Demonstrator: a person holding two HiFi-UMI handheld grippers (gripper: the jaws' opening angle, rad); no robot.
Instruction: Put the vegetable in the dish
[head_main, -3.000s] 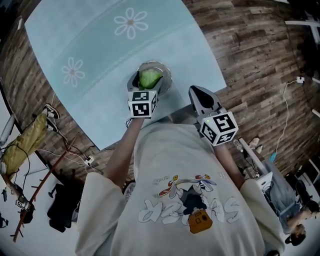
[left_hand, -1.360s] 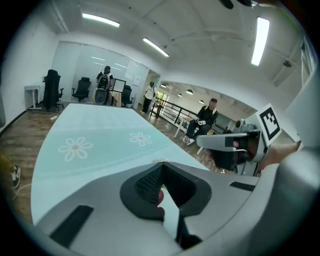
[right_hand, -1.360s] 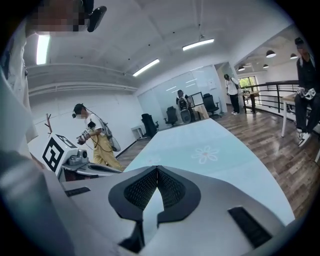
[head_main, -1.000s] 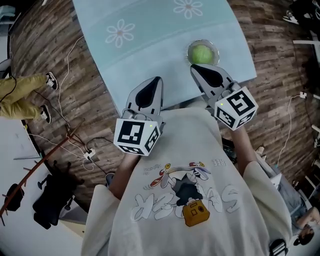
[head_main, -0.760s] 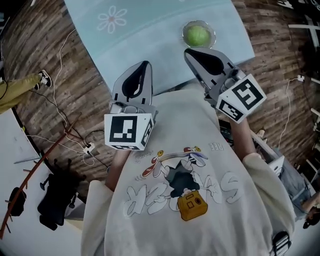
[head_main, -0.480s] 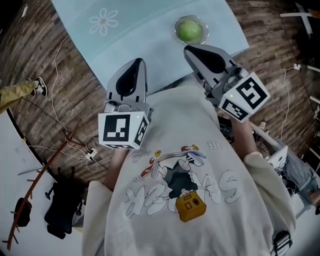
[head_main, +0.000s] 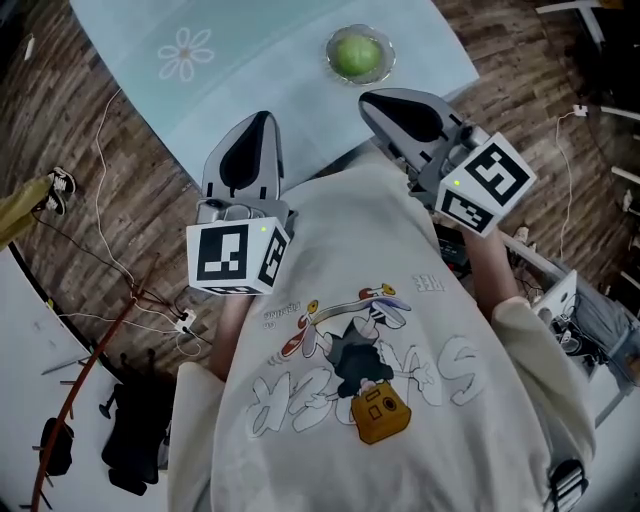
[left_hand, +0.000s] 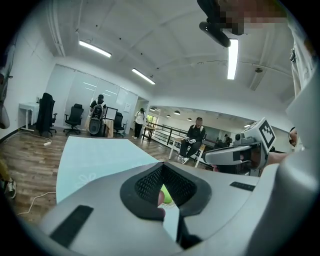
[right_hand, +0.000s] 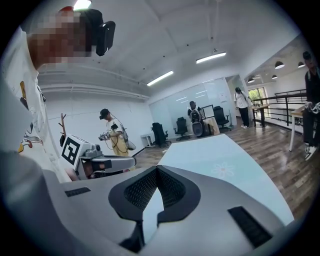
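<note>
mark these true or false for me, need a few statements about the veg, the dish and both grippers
1. The vegetable lies in the dish. True.
2. The left gripper holds the vegetable. False: it is shut and empty, short of the table edge.
3. The dish stands on the light blue tablecloth. True.
4. The right gripper is wide open. False: its jaws are together with nothing between them.
5. The tablecloth is plain. False: it has a flower printed on it.
</note>
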